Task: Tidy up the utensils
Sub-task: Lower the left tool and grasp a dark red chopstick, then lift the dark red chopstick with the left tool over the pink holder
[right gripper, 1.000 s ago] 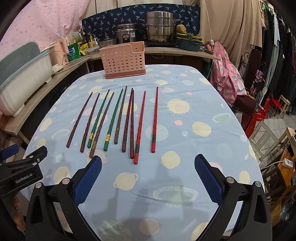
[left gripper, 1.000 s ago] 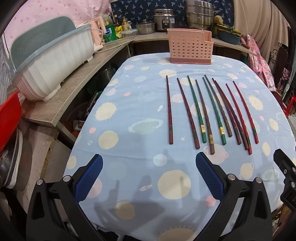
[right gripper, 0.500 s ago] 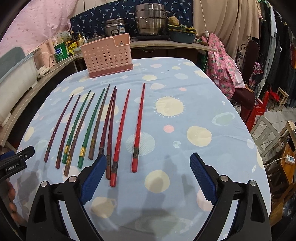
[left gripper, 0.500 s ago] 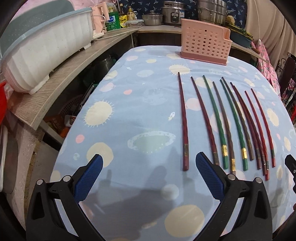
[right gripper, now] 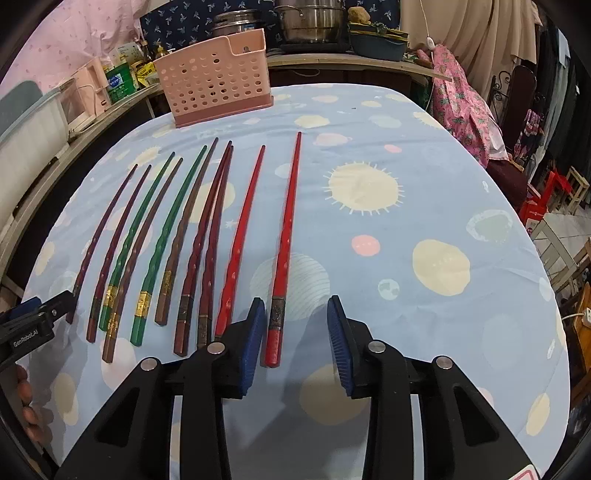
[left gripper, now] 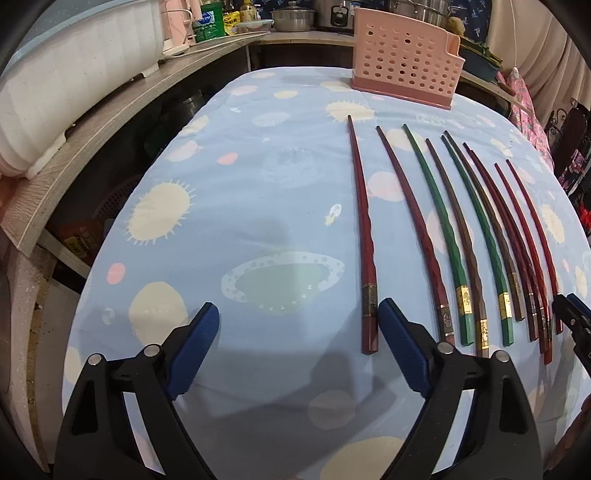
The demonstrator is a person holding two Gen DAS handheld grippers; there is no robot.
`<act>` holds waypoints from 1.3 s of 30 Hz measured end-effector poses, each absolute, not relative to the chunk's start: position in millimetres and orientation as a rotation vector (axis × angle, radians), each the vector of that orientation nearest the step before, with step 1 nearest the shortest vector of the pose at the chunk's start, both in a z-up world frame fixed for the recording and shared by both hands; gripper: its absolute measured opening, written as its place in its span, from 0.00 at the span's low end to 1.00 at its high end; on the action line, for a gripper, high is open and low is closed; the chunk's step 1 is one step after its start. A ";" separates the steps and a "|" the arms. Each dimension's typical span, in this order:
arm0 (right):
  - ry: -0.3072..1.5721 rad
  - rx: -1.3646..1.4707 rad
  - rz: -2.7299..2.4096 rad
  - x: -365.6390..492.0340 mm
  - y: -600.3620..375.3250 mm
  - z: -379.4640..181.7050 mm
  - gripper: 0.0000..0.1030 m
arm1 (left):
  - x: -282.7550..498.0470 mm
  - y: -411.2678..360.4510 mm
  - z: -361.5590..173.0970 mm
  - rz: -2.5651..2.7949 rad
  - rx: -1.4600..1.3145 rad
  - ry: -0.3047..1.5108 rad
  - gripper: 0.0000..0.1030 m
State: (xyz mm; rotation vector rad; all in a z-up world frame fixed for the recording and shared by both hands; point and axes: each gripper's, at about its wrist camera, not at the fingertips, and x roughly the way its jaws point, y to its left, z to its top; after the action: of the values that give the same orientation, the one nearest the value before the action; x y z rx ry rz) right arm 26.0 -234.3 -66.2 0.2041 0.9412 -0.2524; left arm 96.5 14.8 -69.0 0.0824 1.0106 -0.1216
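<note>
Several red, green and brown chopsticks lie side by side on the blue patterned tablecloth (left gripper: 240,229). A pink perforated utensil holder (left gripper: 404,64) stands at the table's far end; it also shows in the right wrist view (right gripper: 214,79). My left gripper (left gripper: 297,325) is open, low over the cloth, with the leftmost dark red chopstick (left gripper: 364,236) just inside its right finger. My right gripper (right gripper: 295,325) is open, narrower, with the butt of the rightmost red chopstick (right gripper: 284,236) between its fingers, near the left one. Neither holds anything.
A wooden shelf (left gripper: 92,147) with a white dish rack (left gripper: 66,81) runs along the left. Pots and bottles stand on the counter (right gripper: 314,22) behind the table. A chair with pink cloth (right gripper: 469,99) stands at the right.
Both grippers have moved forward and down toward the chopsticks' near ends. The right gripper's jaws have narrowed around the rightmost red chopstick.
</note>
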 end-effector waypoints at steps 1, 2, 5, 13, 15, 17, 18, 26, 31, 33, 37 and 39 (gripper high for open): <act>0.940 0.195 -0.253 25.9 -233.5 -66.5 0.30 | 97.8 14.0 -70.5 -0.124 0.088 1.016 0.73; 0.939 0.191 -0.253 25.9 -233.2 -66.6 0.29 | 98.5 13.8 -71.4 -0.131 0.086 1.017 0.72; 0.938 0.191 -0.252 25.6 -233.7 -66.8 0.21 | 100.6 14.1 -70.3 -0.138 0.073 1.018 0.65; 0.944 0.210 -0.219 23.0 -239.9 -65.5 0.07 | 100.3 11.7 -64.2 -0.193 0.058 1.029 0.10; 0.943 0.213 -0.213 20.7 -240.6 -63.3 0.07 | 99.0 12.2 -61.9 -0.206 0.051 1.036 0.08; 0.936 0.218 -0.206 17.7 -241.6 -56.5 0.07 | 95.7 13.2 -55.0 -0.207 0.048 1.024 0.07; 0.929 0.222 -0.203 16.2 -242.3 -51.7 0.07 | 94.0 14.4 -49.7 -0.206 0.045 1.016 0.07; 0.783 0.236 -0.183 12.0 -255.0 26.4 0.07 | 93.6 23.6 23.6 -0.220 -0.017 0.899 0.07; 0.687 0.219 -0.185 28.5 -266.0 71.2 0.07 | 113.2 20.7 77.8 -0.236 -0.051 0.792 0.07; 0.659 0.225 -0.182 40.3 -273.7 84.4 0.07 | 124.9 16.3 95.8 -0.243 -0.054 0.755 0.07; 0.619 0.256 -0.180 65.6 -288.7 103.7 0.07 | 155.3 4.3 130.7 -0.252 -0.055 0.688 0.07; 0.593 0.272 -0.180 80.7 -299.0 114.1 0.07 | 170.1 -1.7 144.6 -0.245 -0.052 0.658 0.07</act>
State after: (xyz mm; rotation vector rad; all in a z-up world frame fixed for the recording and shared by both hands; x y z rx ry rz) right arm 80.7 -299.0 114.1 0.2718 0.5932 -0.1803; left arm 170.1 -1.7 144.6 -0.0523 0.6577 -0.2454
